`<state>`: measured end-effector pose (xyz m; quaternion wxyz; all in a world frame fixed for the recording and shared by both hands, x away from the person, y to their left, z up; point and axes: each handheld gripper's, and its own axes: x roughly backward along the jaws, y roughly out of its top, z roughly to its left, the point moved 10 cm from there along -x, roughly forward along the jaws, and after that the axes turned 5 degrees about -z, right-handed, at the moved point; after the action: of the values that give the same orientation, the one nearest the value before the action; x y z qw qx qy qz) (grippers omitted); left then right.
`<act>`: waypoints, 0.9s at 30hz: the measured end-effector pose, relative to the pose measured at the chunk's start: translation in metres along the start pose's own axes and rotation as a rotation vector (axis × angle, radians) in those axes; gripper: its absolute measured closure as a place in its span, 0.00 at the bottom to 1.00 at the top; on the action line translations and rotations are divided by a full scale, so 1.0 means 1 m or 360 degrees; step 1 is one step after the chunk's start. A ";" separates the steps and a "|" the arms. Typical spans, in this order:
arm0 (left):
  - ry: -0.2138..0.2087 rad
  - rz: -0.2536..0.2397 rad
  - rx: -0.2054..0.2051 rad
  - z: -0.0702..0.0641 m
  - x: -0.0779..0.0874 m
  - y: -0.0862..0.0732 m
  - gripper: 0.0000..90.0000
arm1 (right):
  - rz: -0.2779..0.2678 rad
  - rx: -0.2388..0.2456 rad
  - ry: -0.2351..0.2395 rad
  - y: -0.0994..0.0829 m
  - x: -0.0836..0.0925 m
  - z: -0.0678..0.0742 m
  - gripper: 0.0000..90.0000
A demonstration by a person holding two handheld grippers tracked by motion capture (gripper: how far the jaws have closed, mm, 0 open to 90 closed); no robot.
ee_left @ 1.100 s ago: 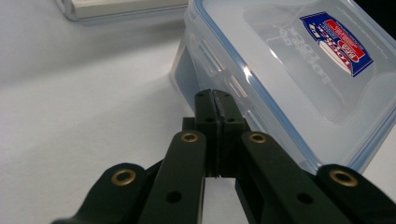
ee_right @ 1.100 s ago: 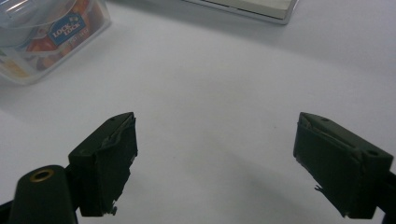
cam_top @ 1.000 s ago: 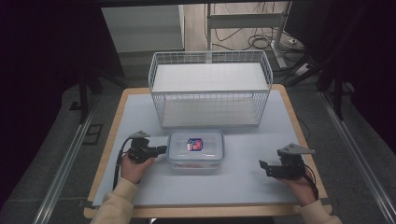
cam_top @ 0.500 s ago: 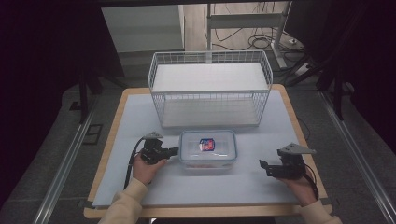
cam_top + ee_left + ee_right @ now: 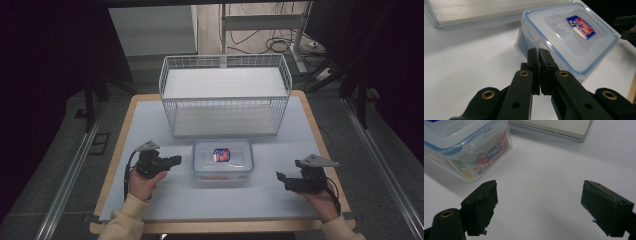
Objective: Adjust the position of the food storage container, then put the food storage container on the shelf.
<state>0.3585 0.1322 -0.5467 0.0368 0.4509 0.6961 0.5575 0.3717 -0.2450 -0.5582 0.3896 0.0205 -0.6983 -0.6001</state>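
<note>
A clear plastic container [image 5: 223, 161] with a blue-sealed lid sits mid-worktop [image 5: 150, 120], just near of a white wire basket [image 5: 225, 95]. The left gripper [image 5: 172, 161], jaws clenched on nothing, points at the container's left side; the right gripper [image 5: 281, 179], jaws released, rests apart to its right.
</note>
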 end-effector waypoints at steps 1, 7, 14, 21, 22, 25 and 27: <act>-0.0009 -0.0013 0.0016 -0.002 0.004 0.001 0.97 | 0.0004 0.0002 0.0001 0.000 -0.001 0.000 0.16; -0.0009 -0.0012 0.0023 -0.003 0.009 -0.001 0.95 | 0.0001 0.0010 0.0012 0.002 -0.003 0.001 0.16; -0.0020 -0.0051 0.0142 -0.001 0.012 0.003 0.50 | -0.0011 -0.0002 0.0044 0.003 -0.003 0.002 0.15; -0.0086 -0.0033 0.0243 -0.002 0.007 0.006 0.32 | -0.0033 -0.0005 0.0137 0.009 -0.005 0.013 0.14; -0.0088 -0.0026 0.0253 -0.003 0.006 0.005 0.30 | -0.0027 -0.0021 0.0153 0.009 -0.006 0.015 0.14; -0.0100 -0.0011 0.0282 -0.003 0.004 0.004 0.27 | -0.0019 -0.0018 0.0168 0.009 -0.007 0.017 0.14; -0.0126 -0.0012 0.0334 -0.004 0.002 0.004 0.25 | -0.0024 -0.0030 0.0185 0.012 -0.007 0.019 0.15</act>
<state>0.3574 0.1310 -0.5409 0.0190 0.4713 0.7504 0.4631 0.3705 -0.2226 -0.5511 0.4251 0.0570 -0.6687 -0.6073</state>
